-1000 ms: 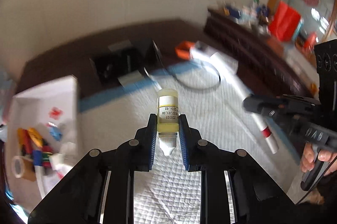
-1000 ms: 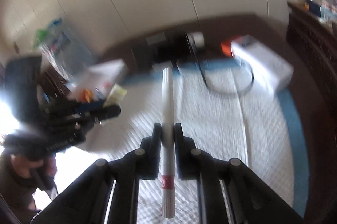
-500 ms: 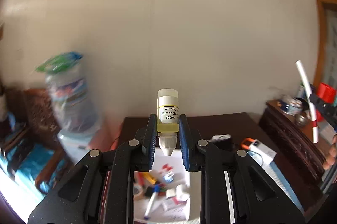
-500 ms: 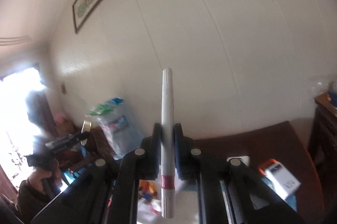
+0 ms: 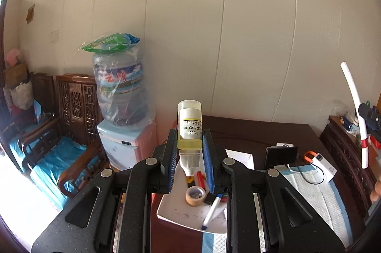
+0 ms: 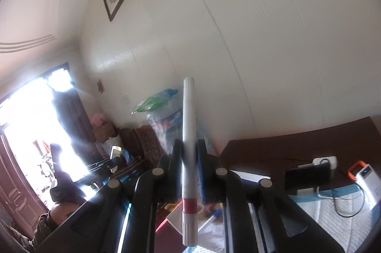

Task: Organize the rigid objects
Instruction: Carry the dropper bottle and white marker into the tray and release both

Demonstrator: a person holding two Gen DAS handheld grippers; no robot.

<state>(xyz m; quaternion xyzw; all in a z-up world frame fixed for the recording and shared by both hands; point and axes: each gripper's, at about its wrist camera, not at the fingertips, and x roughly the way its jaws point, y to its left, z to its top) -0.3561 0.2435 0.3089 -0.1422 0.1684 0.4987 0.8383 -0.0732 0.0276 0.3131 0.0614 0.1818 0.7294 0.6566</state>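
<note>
My left gripper (image 5: 189, 153) is shut on a small yellow dropper bottle (image 5: 189, 131), cap towards me, held high above a white tray (image 5: 177, 210) of markers, clips and a tape roll (image 5: 195, 195). My right gripper (image 6: 189, 169) is shut on a white marker with a red band (image 6: 189, 146), held upright in the air. The same marker (image 5: 354, 110) and the right gripper show at the far right of the left wrist view. The tray (image 6: 176, 219) shows blurred below the right gripper.
A dark wooden table (image 5: 250, 131) carries a white quilted mat (image 5: 316, 195), a black box (image 5: 281, 154) and a white power bank with an orange loop (image 5: 321, 163). A water dispenser (image 5: 121, 110) and a carved wooden chair (image 5: 59, 134) stand to the left.
Both grippers have swung up and to the left from facing the mat to facing the wall and the tray. Each still holds its object.
</note>
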